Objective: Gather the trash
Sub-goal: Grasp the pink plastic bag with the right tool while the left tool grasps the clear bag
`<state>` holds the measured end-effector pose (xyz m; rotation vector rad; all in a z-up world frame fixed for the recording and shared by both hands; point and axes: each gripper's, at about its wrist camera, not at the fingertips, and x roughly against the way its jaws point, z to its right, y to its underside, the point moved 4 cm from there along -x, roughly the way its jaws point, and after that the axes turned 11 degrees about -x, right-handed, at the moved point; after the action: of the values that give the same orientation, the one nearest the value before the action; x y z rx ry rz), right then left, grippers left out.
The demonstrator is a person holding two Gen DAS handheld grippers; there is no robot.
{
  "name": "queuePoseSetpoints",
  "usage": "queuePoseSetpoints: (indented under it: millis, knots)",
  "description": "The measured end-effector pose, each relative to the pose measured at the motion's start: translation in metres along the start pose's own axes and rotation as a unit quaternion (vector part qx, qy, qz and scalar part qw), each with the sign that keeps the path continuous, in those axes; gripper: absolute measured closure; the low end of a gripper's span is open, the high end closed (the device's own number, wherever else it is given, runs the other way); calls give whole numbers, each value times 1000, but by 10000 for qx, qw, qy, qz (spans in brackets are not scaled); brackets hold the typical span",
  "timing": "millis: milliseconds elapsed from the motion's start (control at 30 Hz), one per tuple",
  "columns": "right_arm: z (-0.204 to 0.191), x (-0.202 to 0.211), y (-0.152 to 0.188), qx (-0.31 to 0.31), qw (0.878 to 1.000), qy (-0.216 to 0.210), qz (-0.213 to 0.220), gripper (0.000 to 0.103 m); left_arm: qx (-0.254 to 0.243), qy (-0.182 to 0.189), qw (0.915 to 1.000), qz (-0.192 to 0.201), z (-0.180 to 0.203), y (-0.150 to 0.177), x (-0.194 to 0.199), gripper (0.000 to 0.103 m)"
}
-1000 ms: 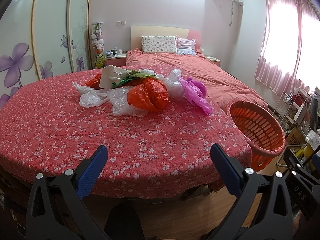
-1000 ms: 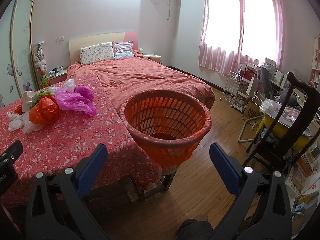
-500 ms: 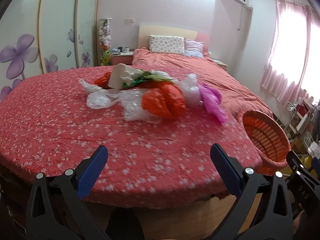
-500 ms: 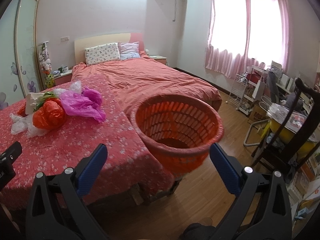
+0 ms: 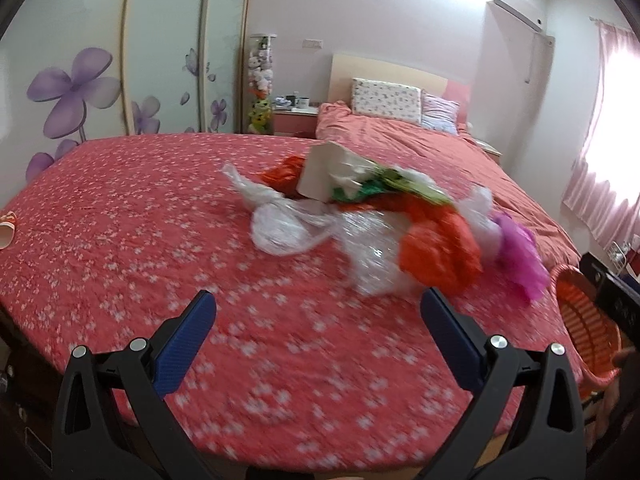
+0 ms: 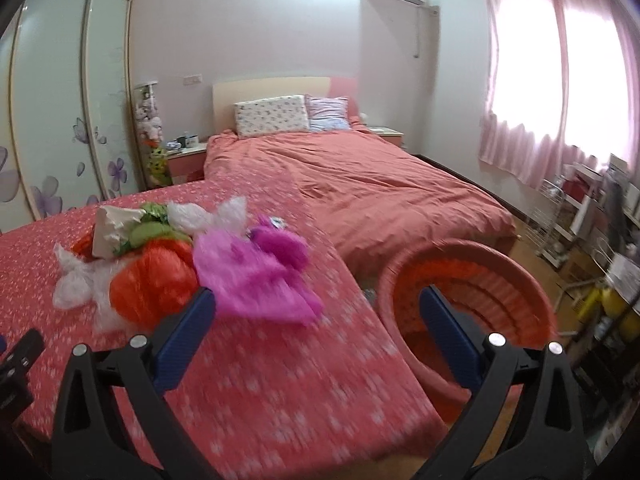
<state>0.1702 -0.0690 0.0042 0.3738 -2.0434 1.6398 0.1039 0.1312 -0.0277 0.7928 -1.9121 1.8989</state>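
A heap of trash lies on the red flowered tablecloth (image 5: 120, 240): clear plastic bags (image 5: 288, 228), an orange bag (image 5: 440, 252), a magenta bag (image 5: 520, 256), a white carton (image 5: 320, 172) and green wrappers (image 5: 380, 184). My left gripper (image 5: 318, 312) is open and empty, short of the heap. In the right wrist view the magenta bag (image 6: 256, 276) and orange bag (image 6: 152, 284) lie just beyond my right gripper (image 6: 318, 312), which is open and empty. An orange laundry basket (image 6: 472, 296) stands at the table's right edge; it also shows in the left wrist view (image 5: 584, 320).
A bed (image 6: 360, 184) with a red cover and pillows stands behind the table. A wardrobe with purple flowers (image 5: 72, 92) is on the left. A pink curtained window (image 6: 560, 72), a wire rack (image 6: 568, 208) and clutter fill the right side. A small cup (image 5: 6, 228) sits at the table's left edge.
Both grippers have moved forward and leftward toward the trash heap, which looks larger now. The basket has shifted right in both views. Both stay open.
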Motion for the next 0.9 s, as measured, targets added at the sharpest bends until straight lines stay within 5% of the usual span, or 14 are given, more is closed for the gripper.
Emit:
queuePoseSetpoints:
  millis: [400,700,900]
  knots:
    - [-20,-117,-16,-435,9947,-87,-932,37,38,-238,9997,-28,-52,-30,-47,2]
    - [-27,-149,3,-271,9904,-128,-1353,44,87,-16,9993,-357,-68,-39,-88,15]
    - [-23,-151,8,-316,9903,-184,-1339,60,259,207,9971,-683,-71,-46,-115,21]
